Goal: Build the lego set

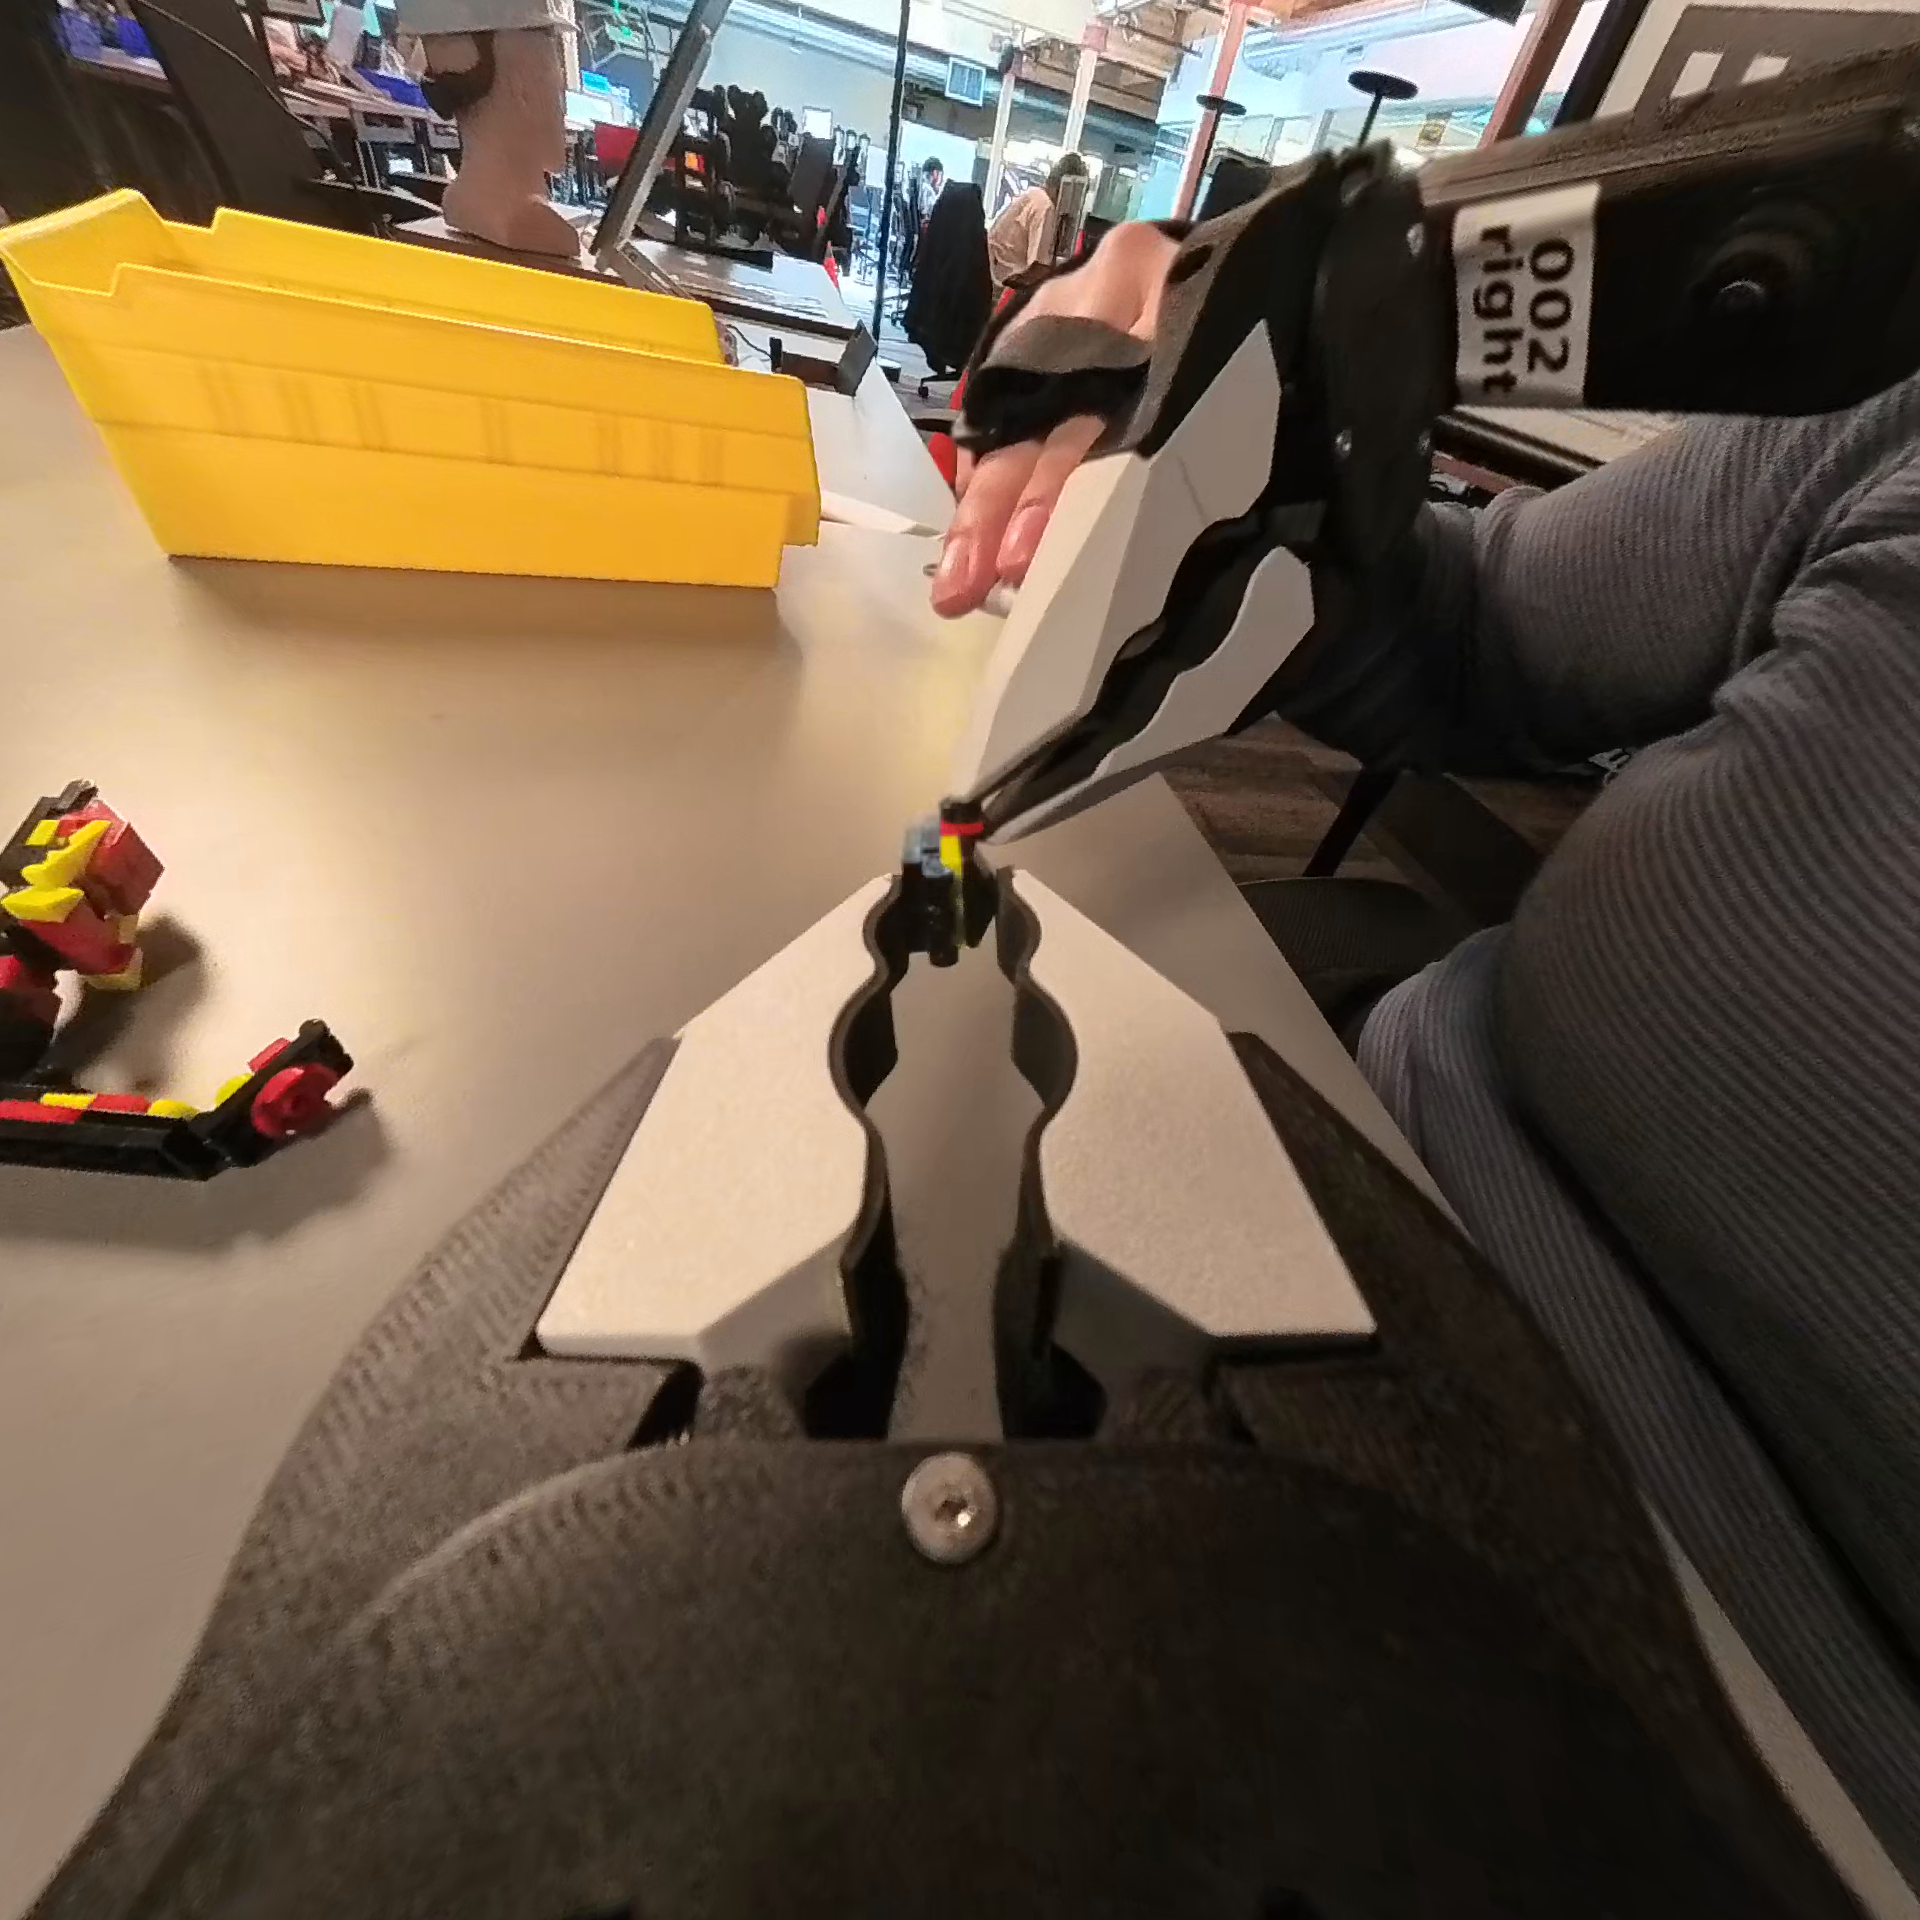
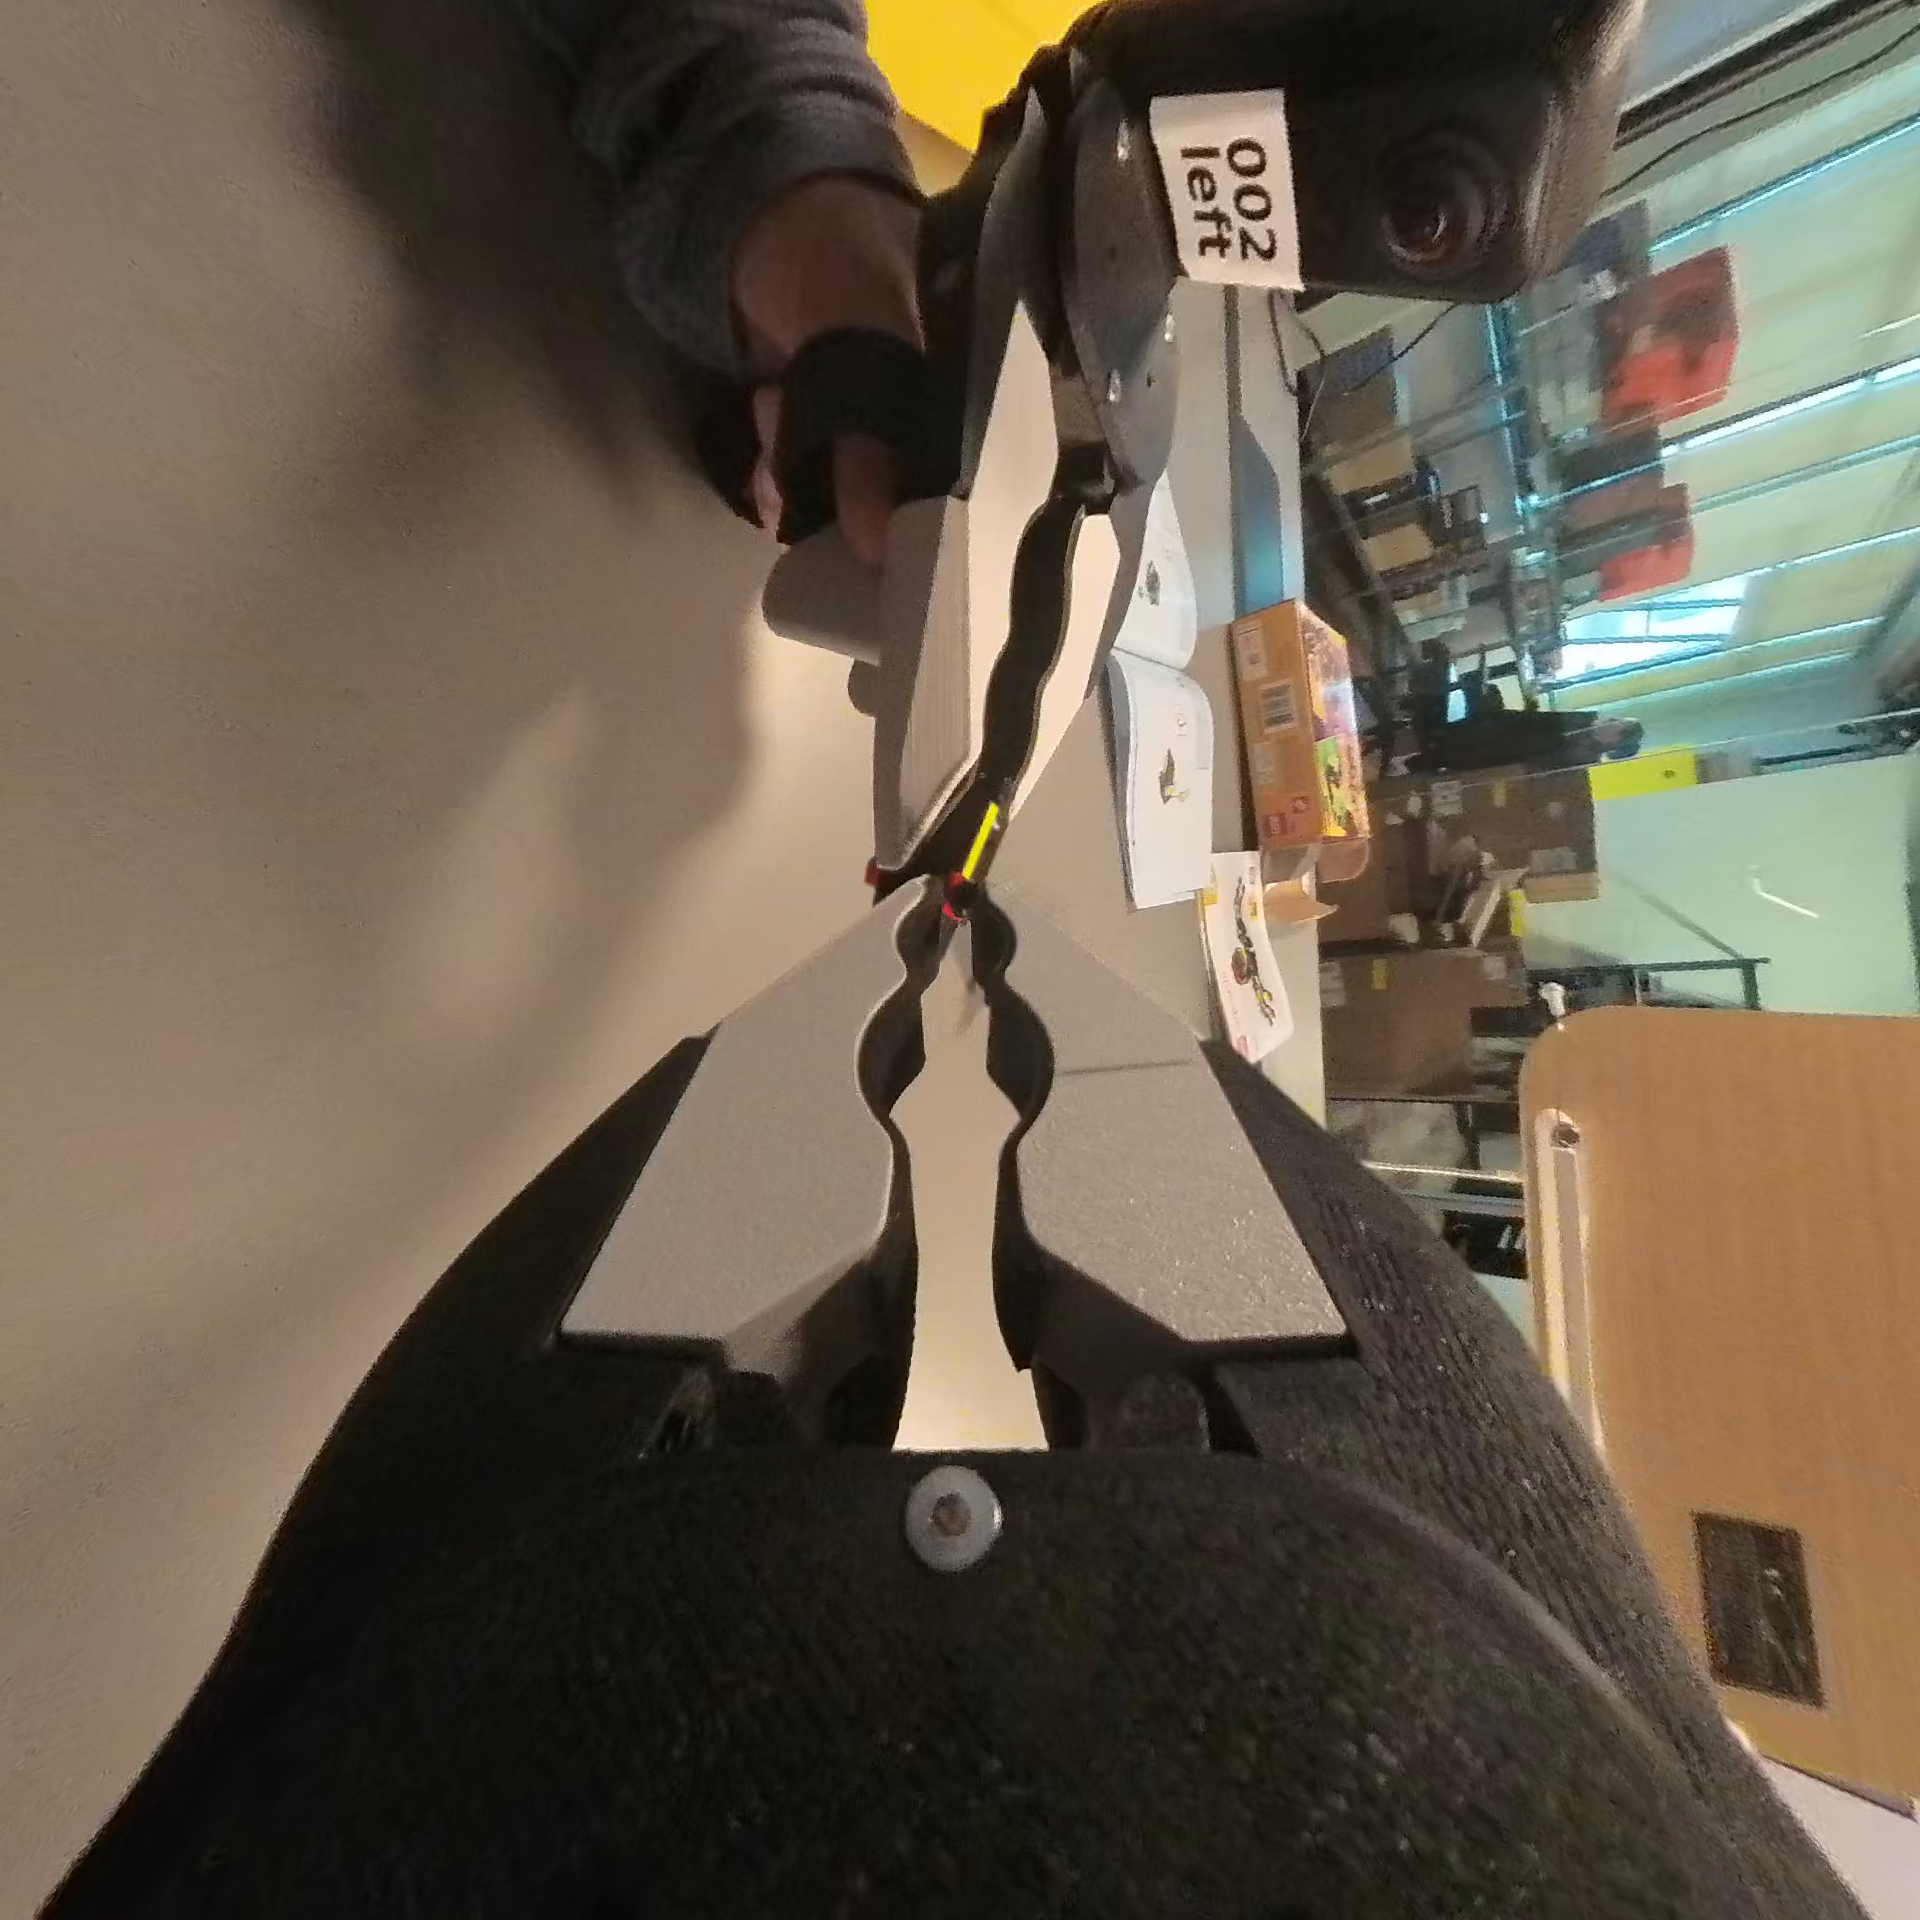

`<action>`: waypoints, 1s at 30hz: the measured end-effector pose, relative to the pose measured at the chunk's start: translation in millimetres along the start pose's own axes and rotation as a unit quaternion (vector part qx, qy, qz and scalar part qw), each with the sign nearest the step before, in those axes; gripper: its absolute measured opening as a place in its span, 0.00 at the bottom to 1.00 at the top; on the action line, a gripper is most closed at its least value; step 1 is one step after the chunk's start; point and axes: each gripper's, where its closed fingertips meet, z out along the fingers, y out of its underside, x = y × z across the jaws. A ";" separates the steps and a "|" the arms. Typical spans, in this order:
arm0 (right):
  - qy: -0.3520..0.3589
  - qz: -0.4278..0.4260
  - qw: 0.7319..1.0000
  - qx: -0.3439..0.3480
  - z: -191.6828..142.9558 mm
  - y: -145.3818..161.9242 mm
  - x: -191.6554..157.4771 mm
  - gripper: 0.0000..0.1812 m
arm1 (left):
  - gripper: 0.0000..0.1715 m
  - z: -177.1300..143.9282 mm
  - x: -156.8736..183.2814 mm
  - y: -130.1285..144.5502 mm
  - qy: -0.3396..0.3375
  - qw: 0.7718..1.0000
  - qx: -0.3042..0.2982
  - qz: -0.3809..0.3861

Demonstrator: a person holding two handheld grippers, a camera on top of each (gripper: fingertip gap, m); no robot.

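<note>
My left gripper (image 1: pixel 948 896) is shut on a small black and yellow lego piece (image 1: pixel 943 902) and holds it above the table's right edge. My right gripper (image 1: pixel 971 821) comes in from the upper right, shut on a tiny red and black part (image 1: pixel 961 828) that touches the top of that piece. In the right wrist view my right gripper (image 2: pixel 943 920) holds the red part (image 2: pixel 951 910) tip to tip against the left gripper (image 2: pixel 938 860) and its yellow-striped piece (image 2: pixel 982 831). A red, black and yellow lego figure (image 1: pixel 68 914) and a black strip with a red wheel (image 1: pixel 239 1107) lie on the table (image 1: pixel 520 831) at the left.
Stacked yellow bins (image 1: pixel 468 436) stand at the back of the table. Instruction booklets (image 2: pixel 1164 779) and a lego box (image 2: pixel 1299 717) lie near the table's far edge. A person's grey sleeve (image 1: pixel 1662 831) fills the right side. A wooden chair back (image 2: pixel 1714 1299) stands beside the table. Only a small space, under 4 cm, lies between the two pairs of fingers.
</note>
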 end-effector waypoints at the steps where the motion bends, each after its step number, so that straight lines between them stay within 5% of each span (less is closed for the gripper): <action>1: -0.006 0.000 1.000 -0.001 0.2 0.6 -1.1 0.01 | 0.09 0.1 0.3 0.3 0.000 1.000 -0.001 0.000; 20: 0.031 0.017 0.999 0.020 -0.4 -4.6 11.6 0.01 | 0.09 -5.0 -1.1 -11.4 0.011 0.999 0.043 -0.029; 30: 0.065 0.007 0.997 0.028 1.9 -7.6 17.3 0.26 | 0.09 -14.5 -3.2 -26.3 0.053 0.987 0.102 -0.109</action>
